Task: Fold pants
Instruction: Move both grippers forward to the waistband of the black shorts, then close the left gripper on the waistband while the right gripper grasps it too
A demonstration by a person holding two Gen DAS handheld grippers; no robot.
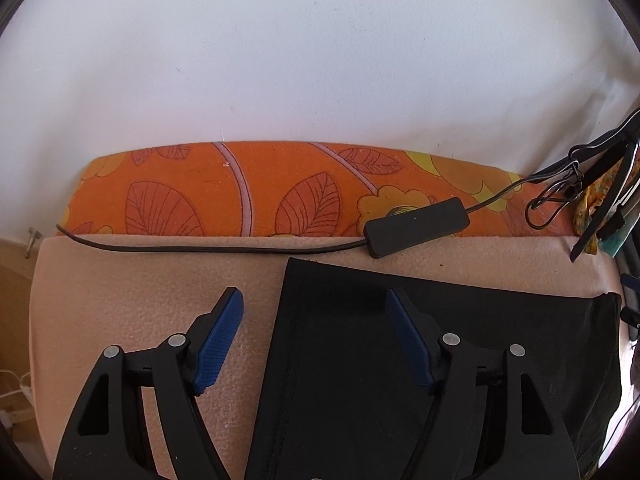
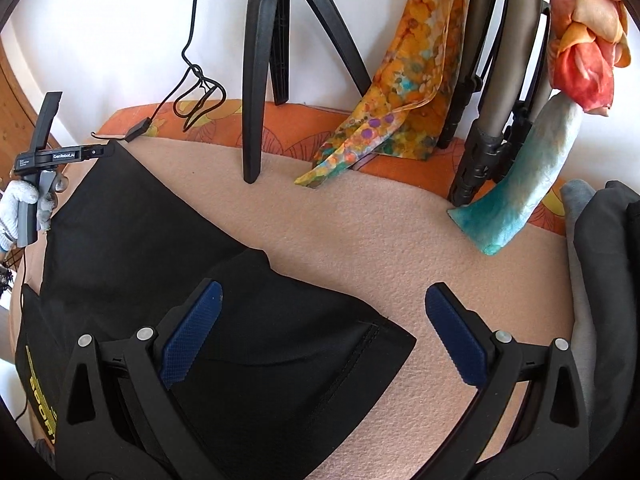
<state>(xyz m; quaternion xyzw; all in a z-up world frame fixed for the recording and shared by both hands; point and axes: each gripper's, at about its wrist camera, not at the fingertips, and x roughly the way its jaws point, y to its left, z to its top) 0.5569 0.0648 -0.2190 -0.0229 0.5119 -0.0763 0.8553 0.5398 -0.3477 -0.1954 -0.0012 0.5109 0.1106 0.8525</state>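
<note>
Black pants point(image 1: 352, 380) lie flat on a peach fleece blanket point(image 1: 140, 280). My left gripper point(image 1: 314, 294) is open and straddles the pants' left edge near the far corner, with one blue pad point(image 1: 218, 344) over the blanket and the other over the cloth. In the right wrist view the pants point(image 2: 140, 232) show a folded flap and yellow lettering point(image 2: 40, 400). My right gripper point(image 2: 324, 288) is open over the flap's corner, left pad point(image 2: 192, 332) above the cloth, right pad above bare blanket. Neither gripper holds cloth.
A black power brick point(image 1: 416, 226) and its cable lie along the orange floral cushion point(image 1: 224, 196) by the white wall. Tripod legs point(image 2: 256, 80), coloured scarves point(image 2: 400, 92) and a teal cloth point(image 2: 528, 184) stand behind. Grey garments point(image 2: 600, 260) are piled at the right. A gloved hand point(image 2: 22, 200) shows at far left.
</note>
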